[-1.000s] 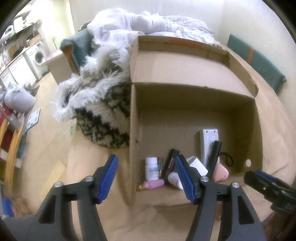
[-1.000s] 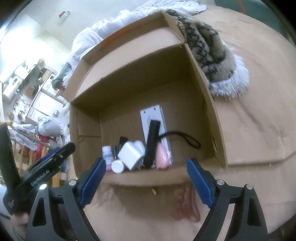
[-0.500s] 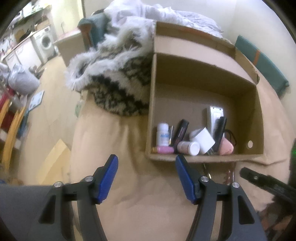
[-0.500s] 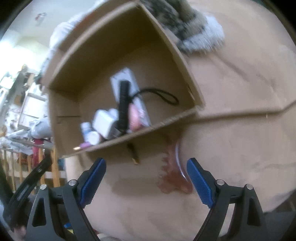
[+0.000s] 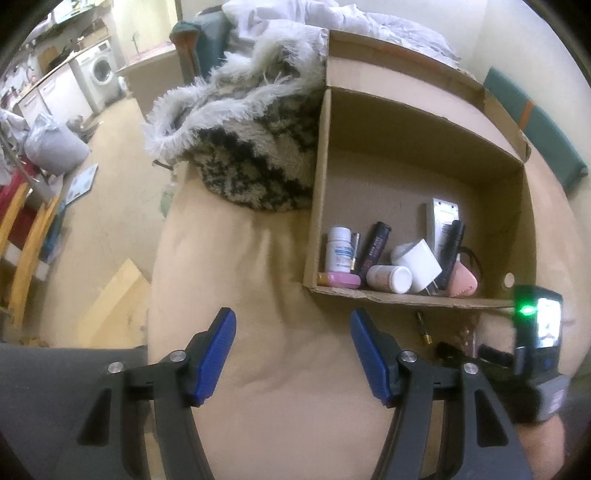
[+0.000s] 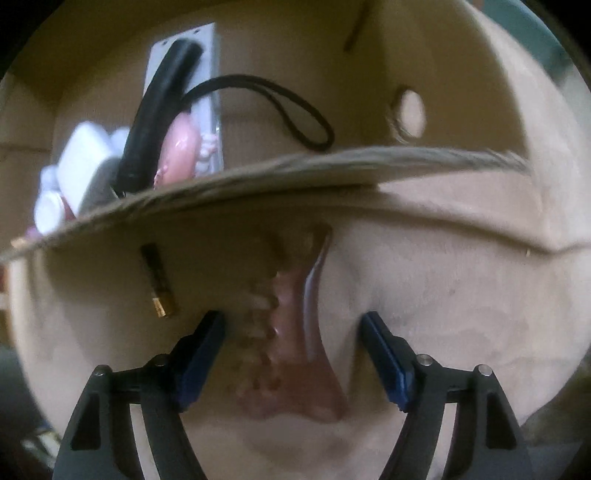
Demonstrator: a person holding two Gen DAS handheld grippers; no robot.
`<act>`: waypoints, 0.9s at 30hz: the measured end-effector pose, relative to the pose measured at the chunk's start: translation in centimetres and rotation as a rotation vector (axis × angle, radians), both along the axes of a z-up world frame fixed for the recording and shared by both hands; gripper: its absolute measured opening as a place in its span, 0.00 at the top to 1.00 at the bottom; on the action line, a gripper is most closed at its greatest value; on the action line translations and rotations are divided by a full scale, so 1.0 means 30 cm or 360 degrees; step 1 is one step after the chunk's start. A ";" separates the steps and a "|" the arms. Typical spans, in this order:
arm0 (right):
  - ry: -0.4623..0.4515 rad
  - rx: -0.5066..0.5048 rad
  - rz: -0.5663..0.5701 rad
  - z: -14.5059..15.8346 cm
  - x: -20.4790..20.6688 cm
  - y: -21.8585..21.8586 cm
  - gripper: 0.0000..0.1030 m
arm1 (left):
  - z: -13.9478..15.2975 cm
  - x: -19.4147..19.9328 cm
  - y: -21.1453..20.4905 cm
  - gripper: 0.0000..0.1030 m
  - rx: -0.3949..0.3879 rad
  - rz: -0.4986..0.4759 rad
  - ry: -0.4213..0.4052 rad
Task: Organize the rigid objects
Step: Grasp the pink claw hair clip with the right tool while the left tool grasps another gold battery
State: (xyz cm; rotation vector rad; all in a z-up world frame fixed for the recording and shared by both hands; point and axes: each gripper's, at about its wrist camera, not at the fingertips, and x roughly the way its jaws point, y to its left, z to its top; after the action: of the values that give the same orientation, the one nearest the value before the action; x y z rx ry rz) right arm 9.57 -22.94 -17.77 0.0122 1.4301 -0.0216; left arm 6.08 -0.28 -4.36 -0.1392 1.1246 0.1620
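Observation:
A cardboard box [image 5: 417, 297] lies on a beige bed cover and holds several small items: a white pill bottle [image 5: 339, 250], a white charger [image 5: 421, 266], a black flashlight [image 5: 451, 248] and a pink piece [image 5: 462, 285]. In front of the box lie a pink translucent hair claw [image 6: 295, 325] and a small black and gold stick [image 6: 158, 280]. My right gripper [image 6: 291, 332] is open, low over the cover, with the claw between its fingers. My left gripper [image 5: 291, 343] is open and empty, left of the box front. The right gripper's body [image 5: 532, 343] shows at the right of the left wrist view.
A furry black and white blanket [image 5: 258, 147] lies left of the box. White bedding [image 5: 295, 22] is piled behind it. The bed edge drops to the floor on the left, with a washing machine [image 5: 99, 70] far off.
My right gripper has dropped close to the cover and now straddles the hair claw. My left gripper has pulled back and left from the box.

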 end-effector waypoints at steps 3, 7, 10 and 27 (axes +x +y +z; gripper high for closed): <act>-0.0029 -0.0024 0.0050 0.000 -0.005 0.014 0.25 | -0.001 -0.001 -0.009 0.41 -0.0035 -0.0021 0.0010; -0.0086 -0.0039 0.0108 0.033 -0.016 0.008 0.66 | -0.010 -0.002 -0.020 0.41 -0.0027 -0.0043 0.0027; -0.0107 0.0076 0.0001 0.053 -0.026 -0.027 0.66 | -0.017 -0.005 -0.016 0.41 -0.0002 -0.0035 0.0029; -0.0216 0.0477 -0.0073 0.233 -0.151 -0.152 0.66 | -0.114 0.018 -0.096 0.41 -0.0011 -0.0104 0.0139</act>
State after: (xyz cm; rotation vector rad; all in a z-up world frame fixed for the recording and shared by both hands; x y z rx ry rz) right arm 5.04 -27.49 -10.78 0.2884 1.2860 0.1533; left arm 6.61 -3.16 -7.79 -0.1023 1.2150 0.1064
